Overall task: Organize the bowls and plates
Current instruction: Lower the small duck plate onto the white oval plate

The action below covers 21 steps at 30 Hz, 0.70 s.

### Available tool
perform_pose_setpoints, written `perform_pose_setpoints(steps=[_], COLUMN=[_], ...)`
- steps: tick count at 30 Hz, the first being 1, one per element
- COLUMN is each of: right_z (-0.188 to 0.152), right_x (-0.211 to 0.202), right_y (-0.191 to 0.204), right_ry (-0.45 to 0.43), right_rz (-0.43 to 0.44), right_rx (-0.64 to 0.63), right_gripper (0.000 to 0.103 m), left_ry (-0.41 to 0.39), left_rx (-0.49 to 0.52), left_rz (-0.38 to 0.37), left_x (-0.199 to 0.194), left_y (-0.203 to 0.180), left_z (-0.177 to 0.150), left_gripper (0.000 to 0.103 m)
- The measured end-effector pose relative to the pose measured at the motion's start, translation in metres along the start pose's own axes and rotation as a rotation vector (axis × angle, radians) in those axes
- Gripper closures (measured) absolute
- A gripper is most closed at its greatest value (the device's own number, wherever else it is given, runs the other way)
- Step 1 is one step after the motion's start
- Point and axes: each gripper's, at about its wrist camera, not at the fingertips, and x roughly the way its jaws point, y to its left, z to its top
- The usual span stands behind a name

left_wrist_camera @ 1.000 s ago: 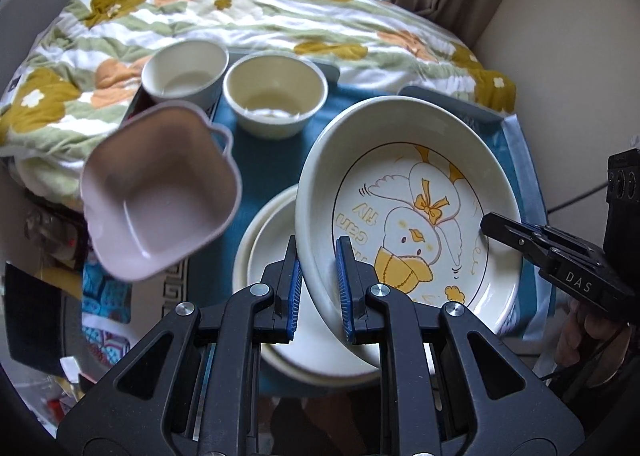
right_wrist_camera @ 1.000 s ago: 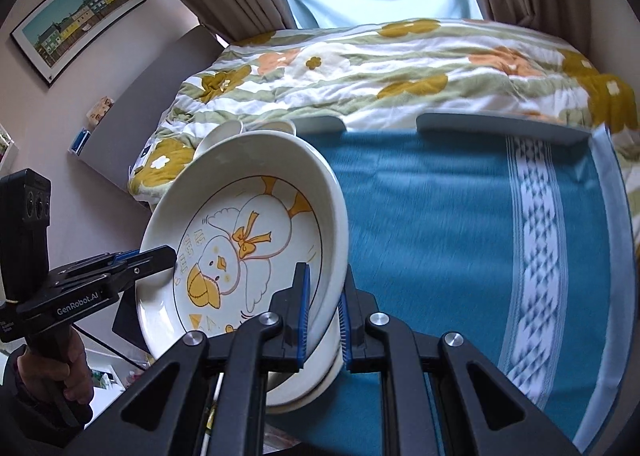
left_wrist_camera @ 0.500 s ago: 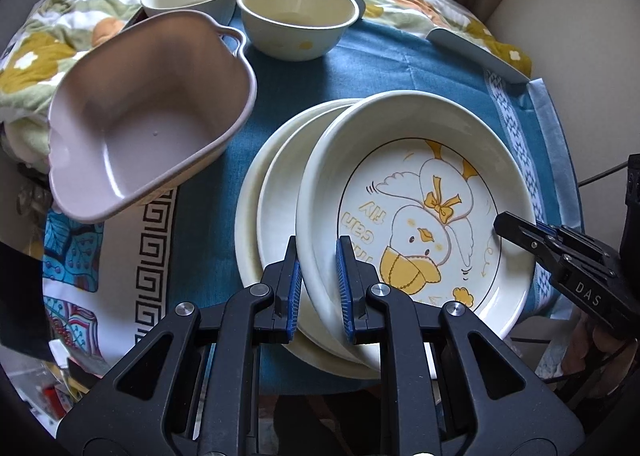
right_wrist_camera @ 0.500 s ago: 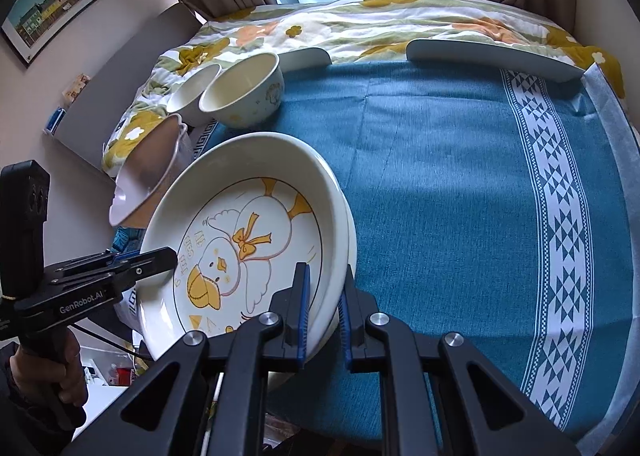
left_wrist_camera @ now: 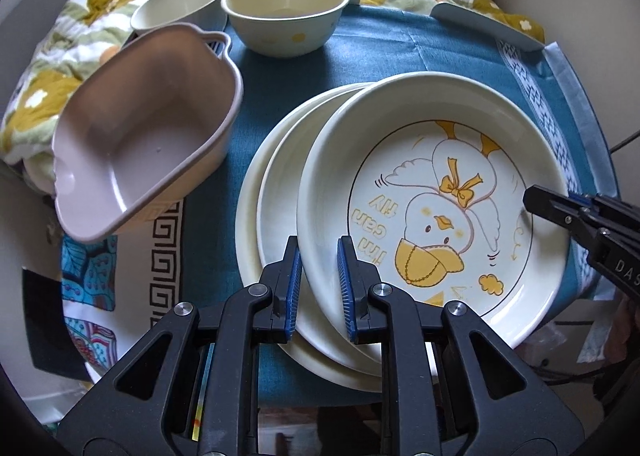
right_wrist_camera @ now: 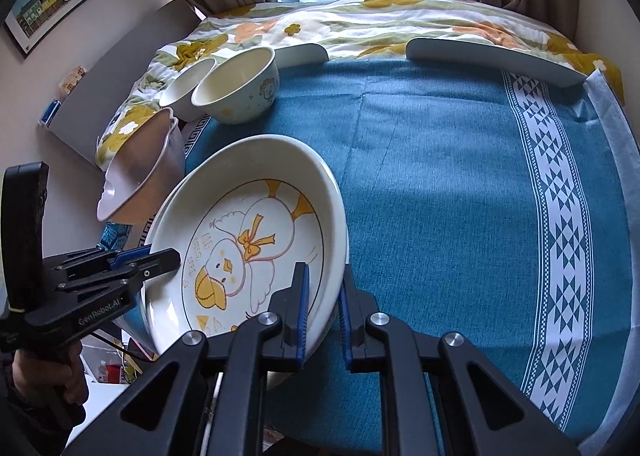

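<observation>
Duck plate (left_wrist_camera: 436, 216): rim clamped between left gripper (left_wrist_camera: 318, 288) jaws and right gripper (right_wrist_camera: 324, 304) jaws, both nearly closed; resting on plain plates (left_wrist_camera: 276, 192) beneath.

The duck plate (left_wrist_camera: 420, 192) lies on stacked plates (left_wrist_camera: 276, 192), bowls (left_wrist_camera: 284, 12) behind.

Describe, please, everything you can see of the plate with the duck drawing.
The duck plate is a cream, glossy, deep round dish, ceramic by its look, with a yellow cartoon duck, a bow and some lettering inside a thin ring. It lies tilted on top of two plain cream plates on the blue tablecloth. The left gripper pinches its near rim, and the right gripper clamps the opposite rim.
</observation>
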Motion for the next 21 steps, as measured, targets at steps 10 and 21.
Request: perform_pose_setpoints(steps=[10, 21], right_z=[-0.002, -0.001], right_x=[0.003, 0.005], right_y=[0.006, 0.013], right_ry=[0.007, 0.006], right_rz=[-0.014, -0.048], right_rx=[-0.012, -0.039], right_gripper=[0.091, 0.09], left_ry=[-0.032, -0.054], left_rx=[0.143, 0.212], left_rz=[0.171, 0.25], left_x=[-0.004, -0.005], left_y=[-0.02, -0.029], left_z=[-0.004, 0.001], left_gripper=[0.085, 0.086])
